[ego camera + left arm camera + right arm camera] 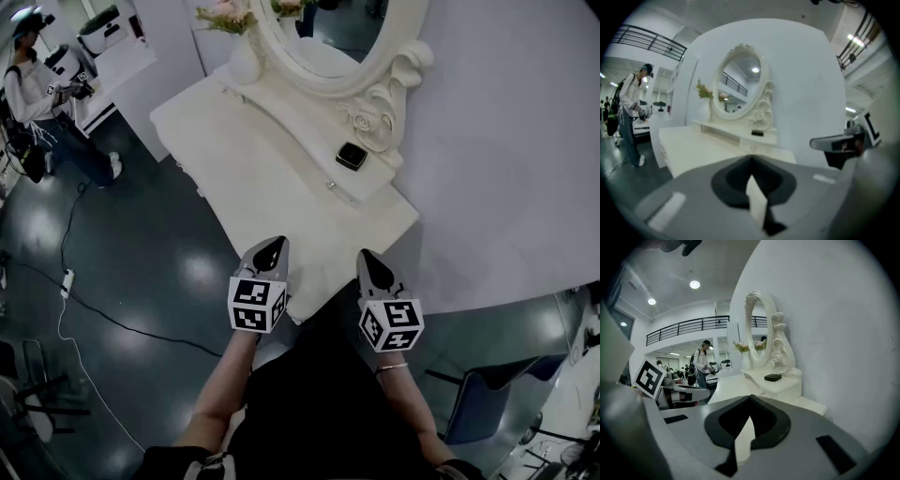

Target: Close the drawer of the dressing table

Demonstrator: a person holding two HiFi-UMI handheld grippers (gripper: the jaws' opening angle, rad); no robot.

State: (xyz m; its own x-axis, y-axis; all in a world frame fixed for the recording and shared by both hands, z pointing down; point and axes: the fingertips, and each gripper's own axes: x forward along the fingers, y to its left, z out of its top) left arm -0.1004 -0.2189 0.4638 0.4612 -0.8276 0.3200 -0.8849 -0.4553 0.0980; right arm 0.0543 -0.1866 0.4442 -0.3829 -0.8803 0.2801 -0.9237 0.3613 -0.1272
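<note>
The white dressing table (272, 178) stands ahead against a white wall, with an oval mirror (323, 33) on a raised shelf. A small drawer front with a knob (330, 186) (752, 146) (761, 392) sits in that shelf; it looks about flush, though I cannot tell for sure. My left gripper (272, 246) (751, 160) hovers at the table's near edge, shut with nothing in it. My right gripper (368, 258) (750, 397) is beside it, off the table's near corner, also shut and empty. Neither touches the table.
A black box (352, 156) lies on the shelf by the mirror foot, and a vase of flowers (239, 47) stands at the far end. A person (37, 94) stands at the back left. A cable and power strip (67, 281) lie on the floor; a chair (487, 403) stands at the right.
</note>
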